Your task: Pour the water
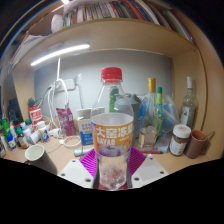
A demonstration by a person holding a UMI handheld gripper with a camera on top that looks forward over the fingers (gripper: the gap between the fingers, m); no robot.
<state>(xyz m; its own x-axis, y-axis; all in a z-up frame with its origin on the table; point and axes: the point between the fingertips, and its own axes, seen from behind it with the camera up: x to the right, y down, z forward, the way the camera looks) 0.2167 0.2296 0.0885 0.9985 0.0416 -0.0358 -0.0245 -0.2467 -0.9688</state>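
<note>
1. A clear glass cup (112,150) stands upright right at the near end of the view, between the two fingers of the gripper (112,163). It is tall and see-through, with a band of red printed characters running round its upper part just below the rim.
2. The magenta pads (89,163) show at both sides of the cup's lower half and seem to lie against its walls, so the gripper looks closed on the cup. The lowest part of the cup and the fingers' tips are hard to separate, and whether the cup holds any water cannot be told through the glass.
3. Just behind the cup, and partly hidden by it, stands a clear plastic bottle (110,95) with a red cap (112,74). Only its shoulders, neck and cap rise above the cup's rim; its lower body is seen only through the glass.
4. The wooden desk (60,160) beyond is crowded. To the left of the fingers lie small jars and tubes too small to name.
5. To the right stand several more bottles (153,105), one with a yellow cap, and a dark-lidded jar (180,139).
6. Farthest back, a lit strip light (58,54) hangs under a shelf of books (105,12), whose titles cannot be read.
</note>
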